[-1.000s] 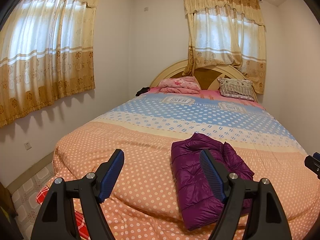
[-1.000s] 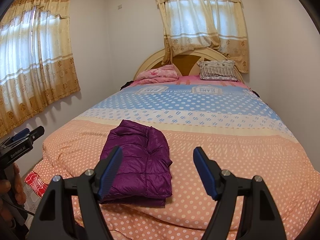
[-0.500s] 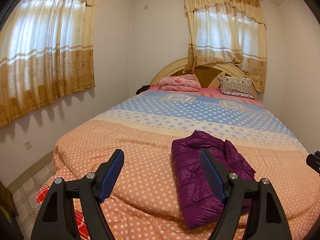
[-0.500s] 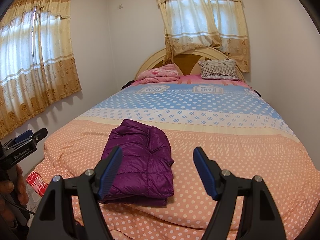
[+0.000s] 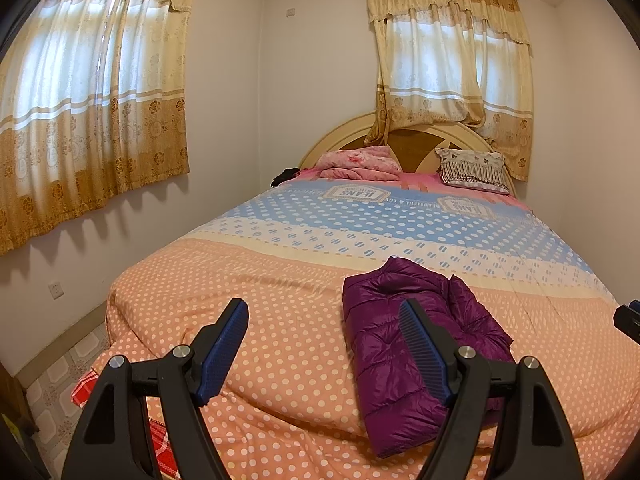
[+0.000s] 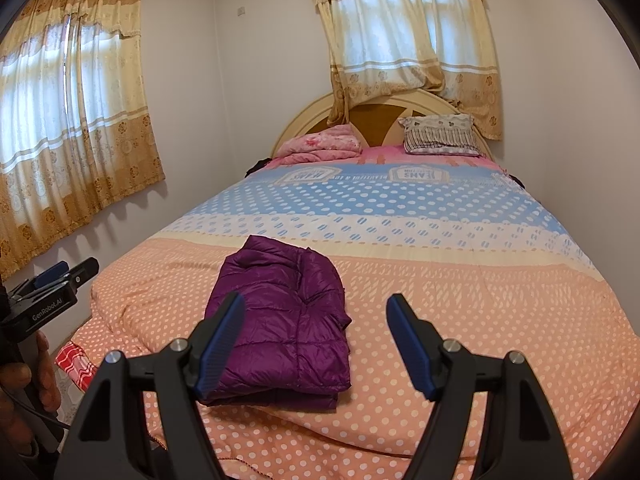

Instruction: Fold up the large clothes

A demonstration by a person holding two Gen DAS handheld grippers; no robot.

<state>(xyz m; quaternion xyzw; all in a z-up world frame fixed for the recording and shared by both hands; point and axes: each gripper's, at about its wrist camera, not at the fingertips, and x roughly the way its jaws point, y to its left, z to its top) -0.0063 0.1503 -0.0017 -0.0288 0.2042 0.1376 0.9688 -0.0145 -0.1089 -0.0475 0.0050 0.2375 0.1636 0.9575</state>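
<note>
Through the left wrist camera, our left gripper [image 5: 324, 320] hangs with its jaws spread wide and empty above the foot of the polka-dot peach and blue quilted bedspread [image 5: 280, 288]. The folded purple puffer jacket [image 5: 400, 340] lies right of centre, near the foot edge, with bare quilt stretching to its left.

Through the right wrist camera, our right gripper [image 6: 316, 316] is likewise released, gripping nothing. The jacket [image 6: 288, 320] sits left of centre, with open quilt (peach dots) to its right. "JEANS" is printed upside down on the quilt; the other gripper's body [image 6: 48, 300] reads "GenRobot.AI".
</note>
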